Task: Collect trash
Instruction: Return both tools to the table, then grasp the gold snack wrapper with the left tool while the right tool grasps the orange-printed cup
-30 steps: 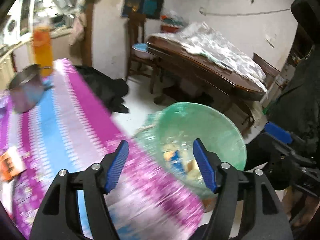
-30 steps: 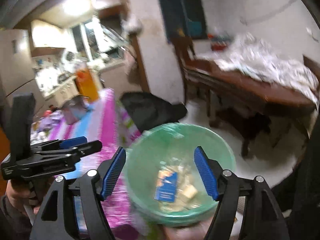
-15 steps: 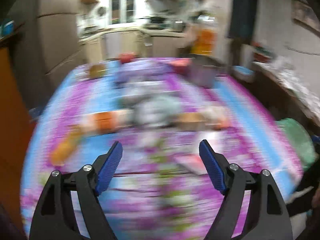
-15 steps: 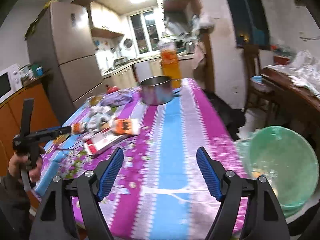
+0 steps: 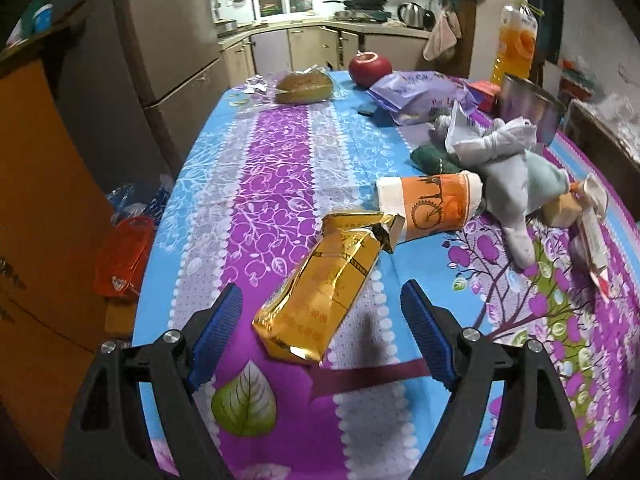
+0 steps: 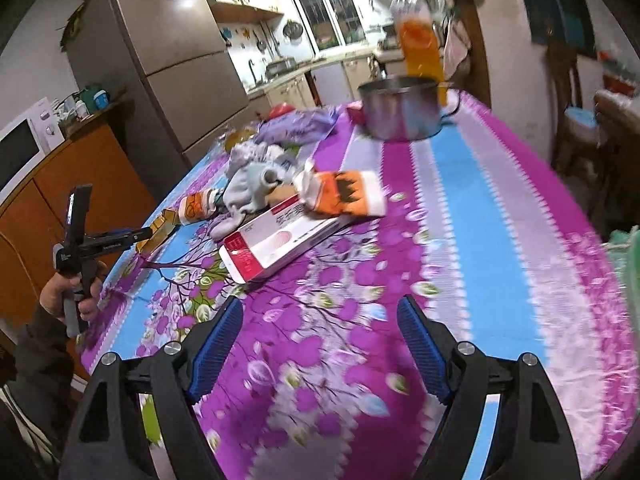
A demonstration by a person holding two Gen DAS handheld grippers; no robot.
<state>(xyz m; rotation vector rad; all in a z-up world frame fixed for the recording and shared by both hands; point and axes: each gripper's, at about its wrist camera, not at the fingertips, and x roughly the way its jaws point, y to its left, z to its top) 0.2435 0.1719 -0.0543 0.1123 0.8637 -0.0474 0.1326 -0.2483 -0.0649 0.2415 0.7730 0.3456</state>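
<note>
tablecloth (image 5: 280,168): purple, blue, white floral stripes | wrapper (image 5: 324,284): gold | cup (image 5: 432,200): orange, white

Table (image 5: 280,152) under a purple, blue and white patterned cloth. Near edge: gold foil packet (image 5: 324,280), lying flat. Just beyond it: orange-and-white paper cup (image 5: 432,204) on its side, touching grey cloth (image 5: 516,184). Middle: red-and-white flat box (image 6: 280,244). Far end: bagged bread (image 5: 304,88), red apple (image 5: 370,66), lilac bag (image 5: 420,96), steel pot (image 6: 400,108), orange drink bottle (image 6: 420,40)
</note>
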